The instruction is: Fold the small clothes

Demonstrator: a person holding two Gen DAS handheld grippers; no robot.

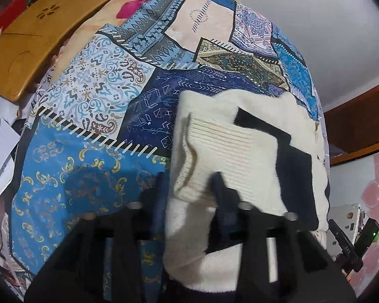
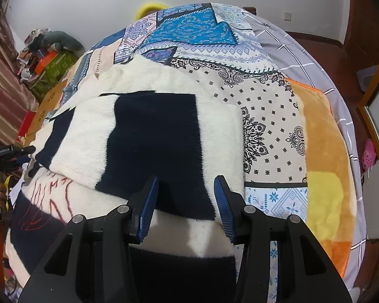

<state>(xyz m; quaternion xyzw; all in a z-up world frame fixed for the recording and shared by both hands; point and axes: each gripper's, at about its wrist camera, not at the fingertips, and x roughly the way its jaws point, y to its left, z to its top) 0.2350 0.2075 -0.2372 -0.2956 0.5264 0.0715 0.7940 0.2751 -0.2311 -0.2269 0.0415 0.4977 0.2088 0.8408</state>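
A cream and dark navy knit sweater (image 2: 151, 136) lies on a patchwork bedspread (image 2: 265, 116). In the right wrist view my right gripper (image 2: 185, 197) is open, its blue-padded fingers (image 2: 149, 202) hovering over the sweater's near folded edge, with nothing held. In the left wrist view the sweater (image 1: 240, 146) lies at the right, and its ribbed cream cuff (image 1: 202, 156) drapes over my left gripper (image 1: 189, 192). The left fingers are blurred and partly hidden by the fabric; whether they are shut on it cannot be told.
A wooden board (image 1: 32, 40) lies at the bed's far left. An orange and yellow blanket (image 2: 323, 176) lies at the right, with a grey checked sheet (image 2: 303, 50) beyond. Clutter (image 2: 43, 58) is piled by the wall. A yellow ring (image 2: 149, 7) is behind the bed.
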